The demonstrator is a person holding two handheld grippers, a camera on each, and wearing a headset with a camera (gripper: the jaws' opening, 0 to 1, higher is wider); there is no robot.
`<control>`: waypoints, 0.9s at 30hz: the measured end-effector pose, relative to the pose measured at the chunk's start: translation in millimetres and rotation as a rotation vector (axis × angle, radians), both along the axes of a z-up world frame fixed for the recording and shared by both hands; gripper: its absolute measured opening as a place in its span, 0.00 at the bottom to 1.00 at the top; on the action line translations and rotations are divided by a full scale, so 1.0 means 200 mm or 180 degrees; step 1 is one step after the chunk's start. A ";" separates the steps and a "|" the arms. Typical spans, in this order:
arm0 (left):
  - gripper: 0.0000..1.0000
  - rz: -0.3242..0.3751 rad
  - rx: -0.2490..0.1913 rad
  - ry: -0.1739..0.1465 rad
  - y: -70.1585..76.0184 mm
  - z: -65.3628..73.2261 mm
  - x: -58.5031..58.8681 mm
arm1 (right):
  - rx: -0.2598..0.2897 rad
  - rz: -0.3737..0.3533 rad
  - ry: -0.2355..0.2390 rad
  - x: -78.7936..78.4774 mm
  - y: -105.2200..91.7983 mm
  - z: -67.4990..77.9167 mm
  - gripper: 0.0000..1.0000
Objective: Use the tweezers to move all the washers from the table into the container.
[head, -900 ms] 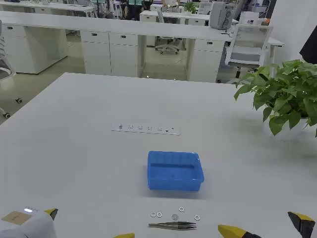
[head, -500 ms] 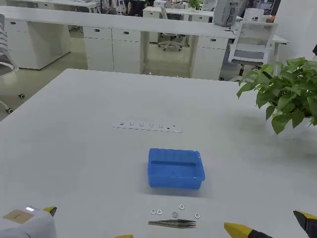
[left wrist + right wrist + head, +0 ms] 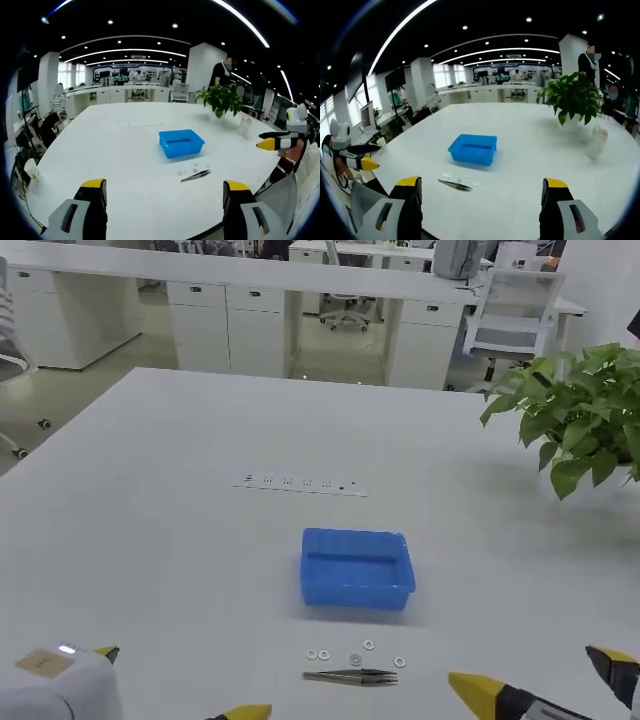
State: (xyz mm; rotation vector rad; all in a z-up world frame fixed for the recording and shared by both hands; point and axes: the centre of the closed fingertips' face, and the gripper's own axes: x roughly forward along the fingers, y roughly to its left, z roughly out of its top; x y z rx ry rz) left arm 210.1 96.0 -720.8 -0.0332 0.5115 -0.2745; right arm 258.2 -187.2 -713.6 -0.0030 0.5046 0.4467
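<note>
Looking down in head view: white worktop (image 3: 150,540) w/ a blue rectangular plastic container (image 3: 357,592) mid-frame, nothing visible inside it. Near its front wall but apart from it, small flat metal washers (image 3: 356,660), approx five, lie scattered in a loose row. Slim metal tweezers (image 3: 350,676) lie flat just beside them, on the near side. Left tool (image 3: 175,682) sits at the lower-left edge and right tool (image 3: 545,677) at lower right. Both have jaws spread wide, hold nothing, and are apart from the tweezers. Farther back: white power strip (image 3: 298,484) and a leafy green potted plant (image 3: 580,420).

Left gripper view: own yellow-tipped jaws gape, empty. Container, washers and tweezers are ahead, right tool at the view's right.

Right gripper view: own jaws also wide and empty. Tweezers lie nearest, washers just beyond, then the container, left tool at the view's left.

Handling, my est.: tweezers are light, thin, springy and prob. slick on the smooth worktop. Take them across both arms mid-length so a squeeze shuts the tips. Washers are tiny and flat, so they'll slip easily; pinch each by the rim.
</note>
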 end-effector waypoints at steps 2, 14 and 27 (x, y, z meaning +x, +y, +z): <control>0.99 -0.0006 -0.0007 0.0007 0.00 0.00 -0.01 | -0.0006 0.0008 0.0008 -0.01 0.01 0.00 0.99; 0.99 -0.0075 0.0006 0.0025 0.01 -0.01 -0.02 | -0.0048 0.0023 -0.0006 -0.05 0.03 0.03 0.99; 0.99 -0.0081 0.0033 0.0012 0.01 -0.02 -0.01 | -0.0087 0.0070 -0.0031 -0.05 0.06 0.03 0.99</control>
